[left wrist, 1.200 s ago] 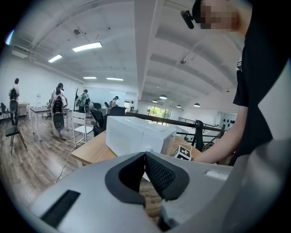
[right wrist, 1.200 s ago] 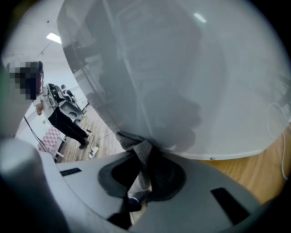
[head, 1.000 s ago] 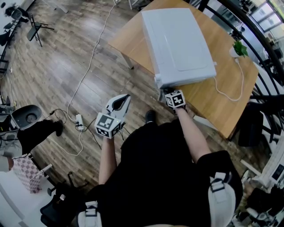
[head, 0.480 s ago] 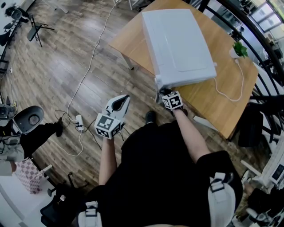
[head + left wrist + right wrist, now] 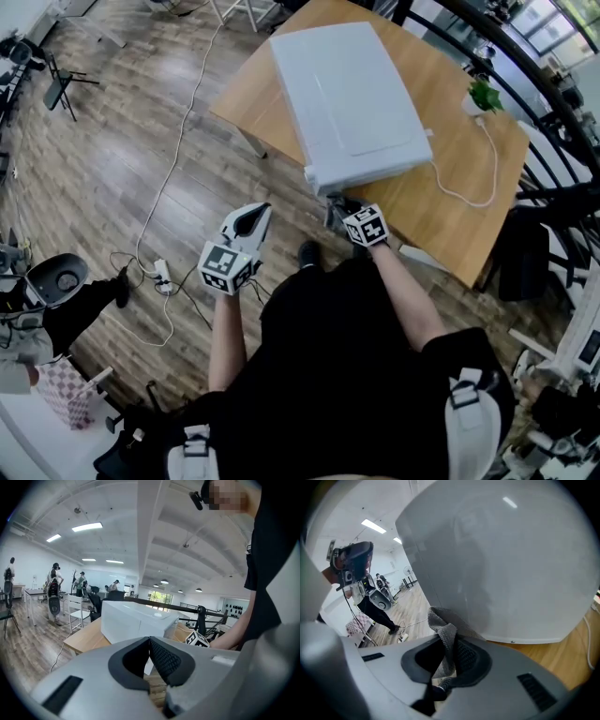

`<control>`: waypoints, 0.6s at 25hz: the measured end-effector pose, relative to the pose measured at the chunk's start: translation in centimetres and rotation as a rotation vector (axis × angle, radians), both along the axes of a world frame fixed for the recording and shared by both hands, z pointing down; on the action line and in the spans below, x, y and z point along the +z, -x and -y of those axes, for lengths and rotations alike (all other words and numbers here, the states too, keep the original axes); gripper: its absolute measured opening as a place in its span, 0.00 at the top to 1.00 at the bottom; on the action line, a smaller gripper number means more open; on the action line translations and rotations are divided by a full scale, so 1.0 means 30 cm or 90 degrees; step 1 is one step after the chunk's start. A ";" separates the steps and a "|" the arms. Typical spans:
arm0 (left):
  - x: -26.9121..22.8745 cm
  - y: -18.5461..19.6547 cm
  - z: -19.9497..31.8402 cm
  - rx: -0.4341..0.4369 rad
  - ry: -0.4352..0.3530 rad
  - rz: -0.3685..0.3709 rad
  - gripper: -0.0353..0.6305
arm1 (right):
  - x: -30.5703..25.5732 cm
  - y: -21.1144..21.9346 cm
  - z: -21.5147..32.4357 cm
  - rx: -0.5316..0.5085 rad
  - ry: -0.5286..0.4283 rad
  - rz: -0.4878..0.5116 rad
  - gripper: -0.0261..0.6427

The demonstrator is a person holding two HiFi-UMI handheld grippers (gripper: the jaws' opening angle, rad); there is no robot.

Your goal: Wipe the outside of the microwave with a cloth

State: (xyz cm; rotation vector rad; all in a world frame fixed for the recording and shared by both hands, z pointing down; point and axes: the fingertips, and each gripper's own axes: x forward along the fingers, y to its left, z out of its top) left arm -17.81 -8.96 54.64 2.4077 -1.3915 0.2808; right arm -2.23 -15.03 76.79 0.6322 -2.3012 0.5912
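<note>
Microwave (image 5: 352, 94), smooth white box, runs 11 to 5 o'clock on my head feed. Right gripper (image 5: 449, 656) pinches nubby grey cloth (image 5: 446, 637); left gripper (image 5: 150, 660) clenched, empty.

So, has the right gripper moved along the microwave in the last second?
Yes. Against the near left corner of the microwave, the right gripper has shifted slightly right and lower.

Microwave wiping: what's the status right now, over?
Right gripper shut on cloth, at microwave's near corner. Left gripper shut, empty, held off to the side. Nothing seen blocking the cloth.
</note>
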 end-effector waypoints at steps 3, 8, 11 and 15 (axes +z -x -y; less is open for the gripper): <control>-0.012 -0.068 0.035 -0.004 -0.002 0.000 0.94 | -0.049 -0.105 0.015 -0.011 -0.021 0.003 0.91; -0.099 -0.214 0.088 -0.009 -0.016 -0.027 0.94 | -0.120 -0.347 0.043 0.006 -0.024 0.024 0.91; -0.117 -0.292 0.111 -0.006 -0.019 -0.007 0.94 | -0.194 -0.475 0.086 0.021 -0.056 0.043 0.91; -0.141 -0.421 0.133 0.000 -0.016 -0.005 0.94 | -0.281 -0.623 0.113 0.041 -0.062 0.077 0.92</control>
